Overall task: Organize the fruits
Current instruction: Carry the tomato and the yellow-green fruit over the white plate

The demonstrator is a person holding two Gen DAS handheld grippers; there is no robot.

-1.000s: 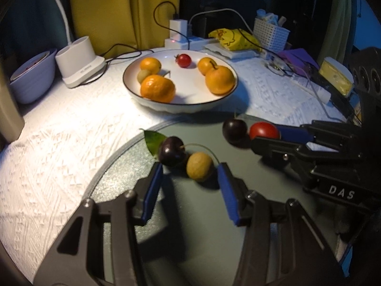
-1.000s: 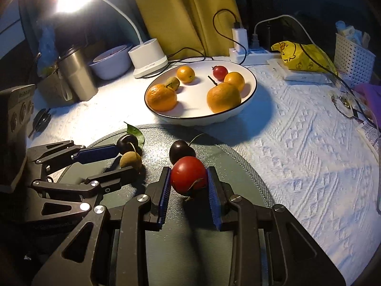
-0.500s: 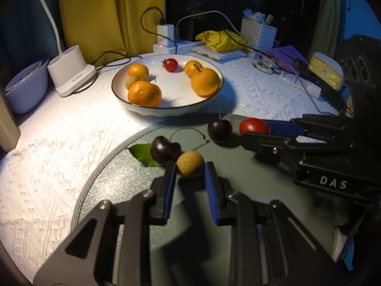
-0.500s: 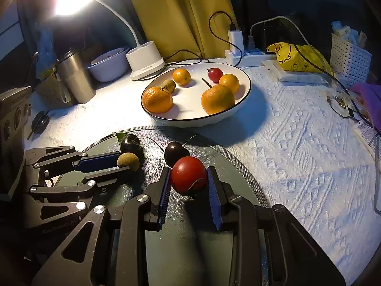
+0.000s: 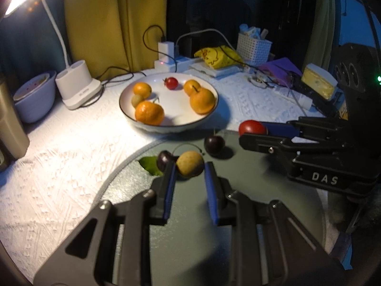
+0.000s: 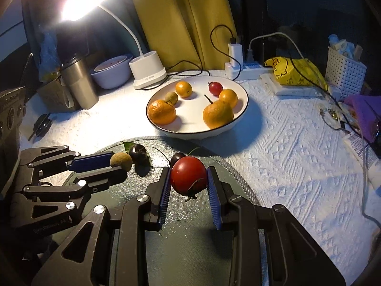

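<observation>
My left gripper (image 5: pixel 189 169) is shut on a small tan round fruit (image 5: pixel 189 164), held just above the round grey-green mat (image 5: pixel 250 202). Behind it on the mat lie a dark cherry (image 5: pixel 165 159) with a green leaf (image 5: pixel 149 165) and a second dark cherry (image 5: pixel 214 144). My right gripper (image 6: pixel 188 178) is shut on a red tomato (image 6: pixel 188 175), also over the mat (image 6: pixel 190 238). Beyond the mat stands a white plate (image 6: pixel 197 134) holding several oranges, a small red tomato and a small greenish fruit. In the right wrist view, the left gripper with the tan fruit (image 6: pixel 121 161) is at the left.
A white lamp base (image 6: pixel 147 72), a lavender bowl (image 6: pixel 112 74) and a steel tumbler (image 6: pixel 78 83) stand at the back left. A power strip with cables (image 6: pixel 238 69), a yellow bag (image 6: pixel 293 70), a white basket (image 6: pixel 345 68) and purple items (image 6: pixel 364 112) crowd the back right.
The left gripper's jaws closed on the tan fruit and lifted it a little away from the cherry and leaf. The right gripper kept its hold on the tomato, nearly still.
</observation>
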